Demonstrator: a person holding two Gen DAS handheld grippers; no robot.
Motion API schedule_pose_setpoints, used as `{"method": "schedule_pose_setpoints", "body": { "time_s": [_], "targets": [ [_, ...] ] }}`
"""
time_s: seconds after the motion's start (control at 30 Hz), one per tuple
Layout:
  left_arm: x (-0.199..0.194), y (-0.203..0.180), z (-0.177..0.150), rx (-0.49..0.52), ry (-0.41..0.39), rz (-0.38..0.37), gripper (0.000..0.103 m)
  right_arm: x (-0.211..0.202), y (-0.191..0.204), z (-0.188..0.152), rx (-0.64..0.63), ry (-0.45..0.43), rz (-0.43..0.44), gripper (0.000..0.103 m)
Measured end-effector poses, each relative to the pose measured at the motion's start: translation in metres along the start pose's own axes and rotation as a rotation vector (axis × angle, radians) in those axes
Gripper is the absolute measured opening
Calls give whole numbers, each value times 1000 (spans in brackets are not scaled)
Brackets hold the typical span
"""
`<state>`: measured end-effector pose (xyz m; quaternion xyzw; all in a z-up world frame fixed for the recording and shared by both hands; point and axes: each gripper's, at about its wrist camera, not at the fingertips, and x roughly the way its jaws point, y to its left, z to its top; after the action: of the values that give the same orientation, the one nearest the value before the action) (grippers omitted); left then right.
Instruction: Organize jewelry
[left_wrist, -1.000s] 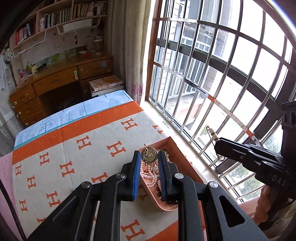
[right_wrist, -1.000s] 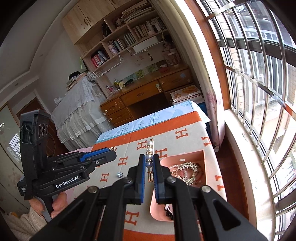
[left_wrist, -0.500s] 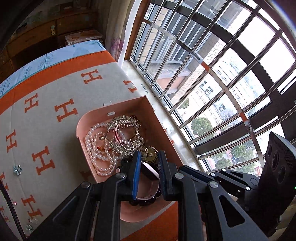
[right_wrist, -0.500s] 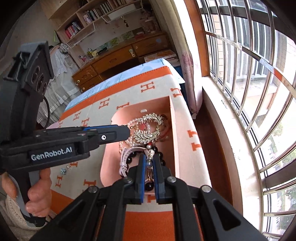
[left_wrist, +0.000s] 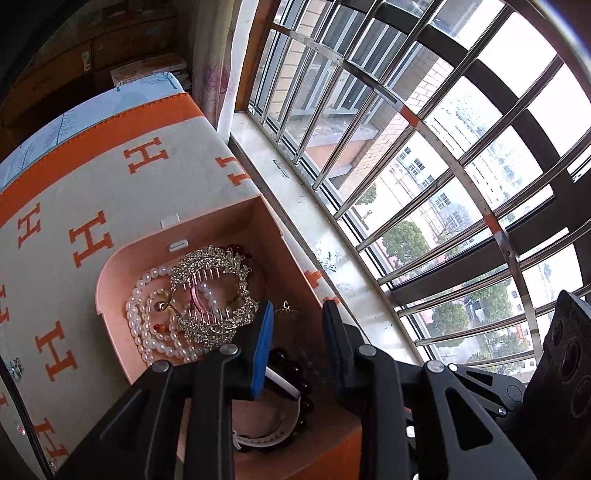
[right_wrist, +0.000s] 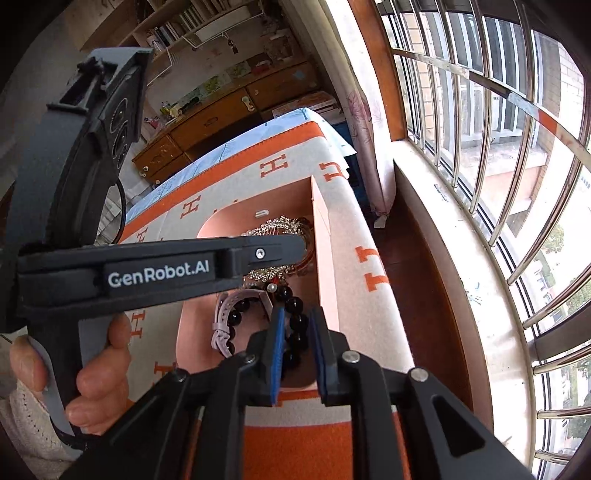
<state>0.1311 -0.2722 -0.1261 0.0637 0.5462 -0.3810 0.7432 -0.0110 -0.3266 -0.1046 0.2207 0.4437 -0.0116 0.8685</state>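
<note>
Your left tongs (left_wrist: 297, 321) point steeply down into the pink jewelry box (left_wrist: 273, 236). Their jaws are opening, and nothing is pinched between the pads; a small gold piece (left_wrist: 287, 307) lies in the box just beyond the fingertips. Treat the left tongs as released.

Your right tongs (right_wrist: 297, 325) also point down into the same box (right_wrist: 321, 210). Their jaws are opening with a narrow gap. The dark bead bracelet (right_wrist: 295, 317) shows through that gap, lying on the box floor; the pads do not press on it. Treat the right tongs as released.

Contents of the box, as the left wrist view shows them:
- A rhinestone hair comb (left_wrist: 212, 291) lies near the middle, resting on a pearl necklace (left_wrist: 147, 325).
- The pearl strands run along the left wall of the box.
- The dark bead bracelet (left_wrist: 291, 362) and a pale watch strap (left_wrist: 273, 435) lie at the near end, partly hidden behind the tong fingers.

In the right wrist view the watch strap (right_wrist: 236, 306) lies just left of the dark beads, touching them.

The box sits on a cream and orange blanket (left_wrist: 110, 192) with an H pattern, at the edge nearest the barred window (left_wrist: 424, 155). A small rhinestone piece (left_wrist: 15, 367) lies on the blanket, well apart from the box. Your left hand (right_wrist: 88, 373) grips the handle of the left tongs.
</note>
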Motion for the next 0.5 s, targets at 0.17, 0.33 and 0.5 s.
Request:
{"method": "schedule_pose_setpoints", "body": {
  "time_s": [0.17, 0.33, 0.5],
  "targets": [
    [-11, 4, -3, -10, -32, 25, 51, -1, 3, 1, -8, -4, -5, 16],
    [-25, 15, -12, -52, -52, 29, 51, -1, 4, 0, -3, -6, 7, 16],
    [-45, 22, -28, -58, -109, 95, 51, -7, 9, 0, -10, -24, 17, 16]
  ]
}}
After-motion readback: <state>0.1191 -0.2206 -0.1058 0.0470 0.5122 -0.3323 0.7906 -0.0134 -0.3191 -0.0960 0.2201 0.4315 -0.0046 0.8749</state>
